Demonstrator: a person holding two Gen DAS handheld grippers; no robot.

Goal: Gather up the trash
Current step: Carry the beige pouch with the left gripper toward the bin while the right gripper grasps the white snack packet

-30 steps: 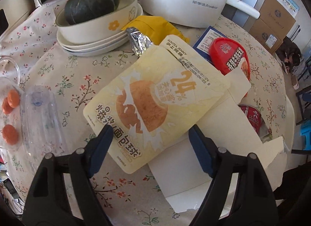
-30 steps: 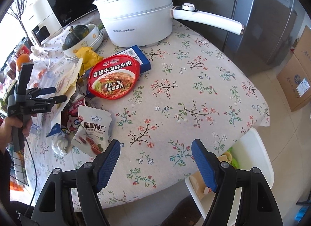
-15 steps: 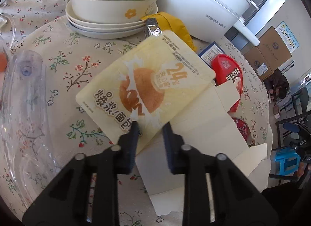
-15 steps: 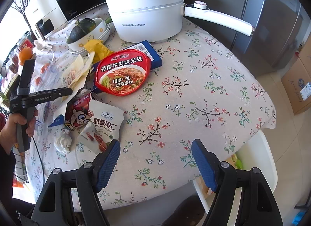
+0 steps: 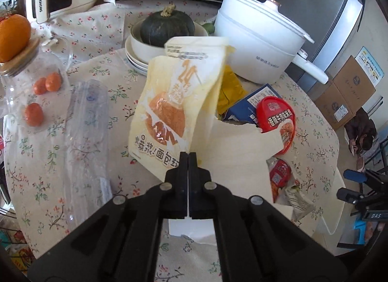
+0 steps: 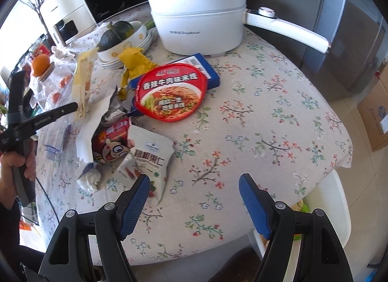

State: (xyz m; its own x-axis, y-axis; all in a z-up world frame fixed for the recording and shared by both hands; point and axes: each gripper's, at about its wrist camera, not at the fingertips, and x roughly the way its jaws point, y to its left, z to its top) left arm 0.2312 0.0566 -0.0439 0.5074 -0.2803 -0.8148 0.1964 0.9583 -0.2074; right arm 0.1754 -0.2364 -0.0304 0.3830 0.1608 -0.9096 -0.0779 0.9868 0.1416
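Tabletop [image 6: 278, 117]: round, under a floral cloth, set before a grey fridge [image 6: 339, 27]. Landmark: white pot [image 6: 196, 15], at the far edge.

- Bowl with dark squash [image 5: 167, 27]: just left of the pot.
- Red noodle cup [image 6: 171, 94]: in front of the pot, lying on a blue box [image 6: 206, 70].
- Nut packet [image 6: 148, 158]: nearer than the cup.
- White bin [image 6: 325, 209]: on the floor, below the tabletop's near edge.
- Left claw [image 5: 188, 154]: angled down, clamped together on the lower corner of the yellow bread bag [image 5: 174, 102], which hangs raised in front of the bowl.
- Right claw [image 6: 194, 185]: angled down over the near cloth, fingers apart, empty.
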